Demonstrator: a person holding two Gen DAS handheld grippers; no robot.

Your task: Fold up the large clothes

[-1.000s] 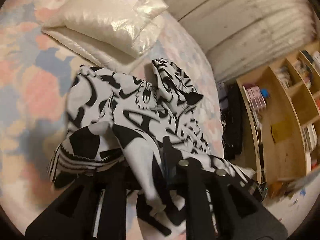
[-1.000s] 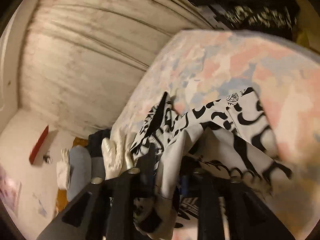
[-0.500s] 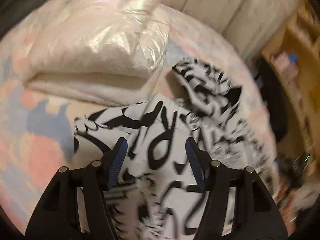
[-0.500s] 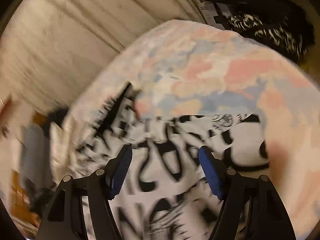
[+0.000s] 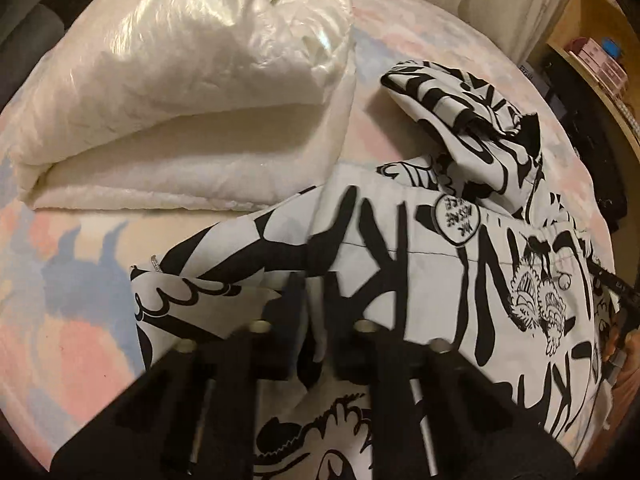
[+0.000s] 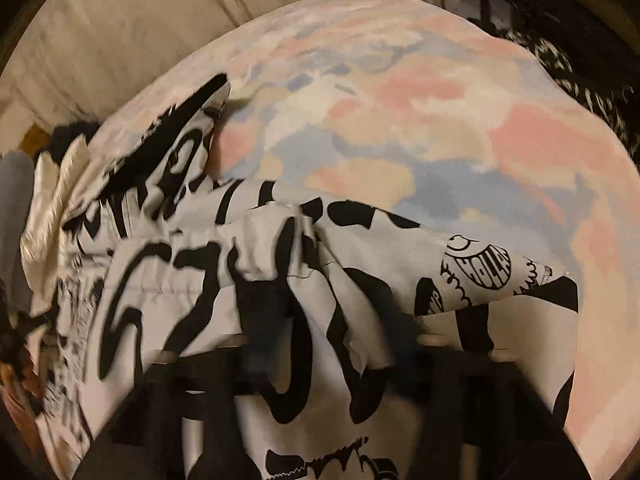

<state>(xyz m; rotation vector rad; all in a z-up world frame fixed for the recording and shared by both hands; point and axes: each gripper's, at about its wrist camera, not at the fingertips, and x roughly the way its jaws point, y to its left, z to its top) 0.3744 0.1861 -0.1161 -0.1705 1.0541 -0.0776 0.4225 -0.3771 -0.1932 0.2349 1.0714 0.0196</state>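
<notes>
A large white garment with bold black graphic print (image 5: 460,264) lies spread on the bed with the pastel cloud-pattern cover (image 5: 68,288). My left gripper (image 5: 316,300) is shut on a raised fold of the garment near its left edge. In the right wrist view the same garment (image 6: 200,280) is bunched, and my right gripper (image 6: 320,312) is shut on a gathered ridge of its cloth. One sleeve or hood part (image 5: 460,92) lies crumpled at the far side.
A white pillow in shiny plastic (image 5: 188,60) on a folded white quilt (image 5: 192,176) lies at the far left of the bed. A wooden shelf (image 5: 592,40) and dark clothes stand at the right. A pale curtain (image 6: 160,28) hangs behind the bed.
Both grippers were open above the garment half a second ago; now each has closed on a fold of it. A second ago both held it lifted.
</notes>
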